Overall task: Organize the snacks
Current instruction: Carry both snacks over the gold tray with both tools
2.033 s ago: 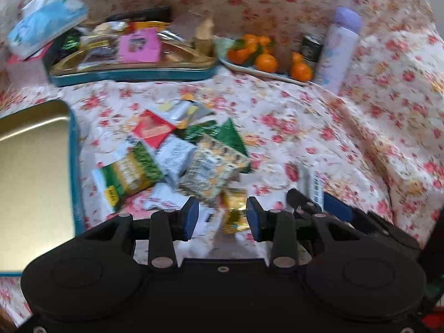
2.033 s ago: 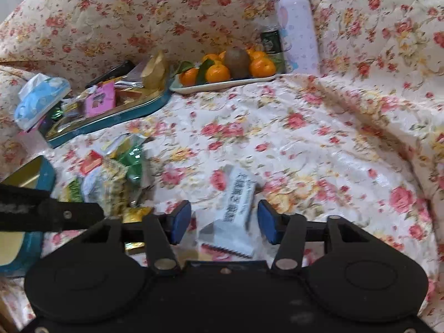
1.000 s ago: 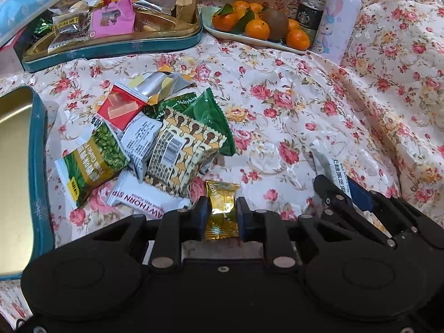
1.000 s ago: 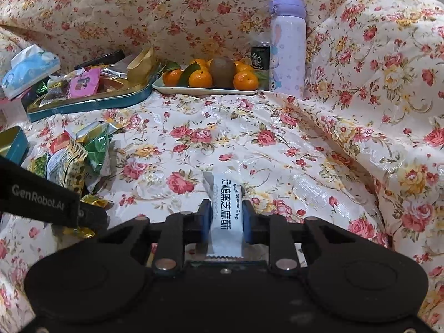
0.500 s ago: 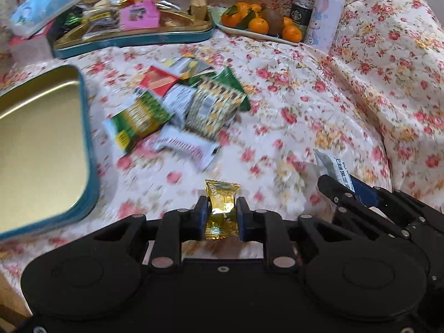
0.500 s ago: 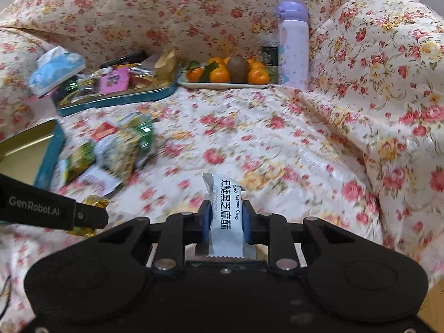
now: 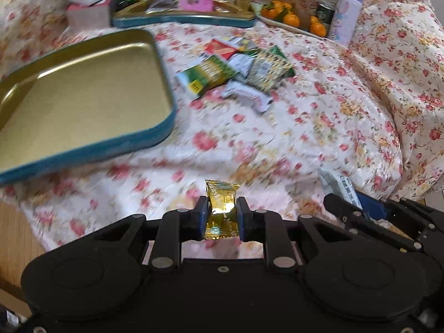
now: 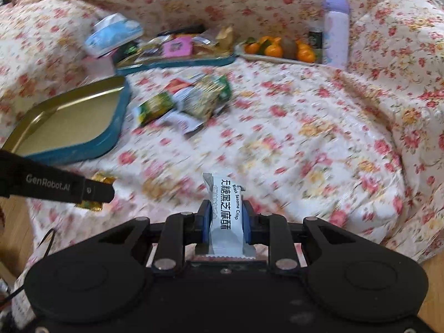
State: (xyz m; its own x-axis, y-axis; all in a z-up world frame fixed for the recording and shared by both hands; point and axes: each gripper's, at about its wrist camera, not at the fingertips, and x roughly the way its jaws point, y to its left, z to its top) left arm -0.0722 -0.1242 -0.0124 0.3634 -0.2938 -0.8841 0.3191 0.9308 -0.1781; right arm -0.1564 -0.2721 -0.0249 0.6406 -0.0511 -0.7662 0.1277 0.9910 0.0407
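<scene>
Left wrist view shows the left gripper (image 7: 221, 216) closed tight on a small gold foil candy wrapper (image 7: 222, 208), pinched across its narrow width so its long axis runs straight ahead along the fingers. The landmark for what comes next is the empty gold-lined tin tray with a teal rim (image 7: 163, 127), lying flat on the floral cloth (image 7: 319, 127). From this gripper the tray lies ahead and to the left, its near rounded corner closest, with bare cloth between the candy and the rim.

Right wrist view shows the right gripper (image 8: 225, 222) clamped likewise on a white black-sesame crisp packet printed with dark characters (image 8: 226, 208), held upright in the jaws, long axis pointing forward. From here the same tray (image 8: 116, 136) sits further off to the left, and the left gripper's finger (image 8: 94, 191) with its candy (image 8: 101, 179) lies between the packet and the tray.

The left hand looks the nearer to the tray, so its candy probably goes in first; the right must cross further leftward and should stay clear of the left gripper. Beyond the tray's right edge lies a loose heap of green, red and white snack packets (image 7: 238, 69), still on the cloth. Behind the tray sits a second teal tin already holding snacks (image 7: 183, 19).
</scene>
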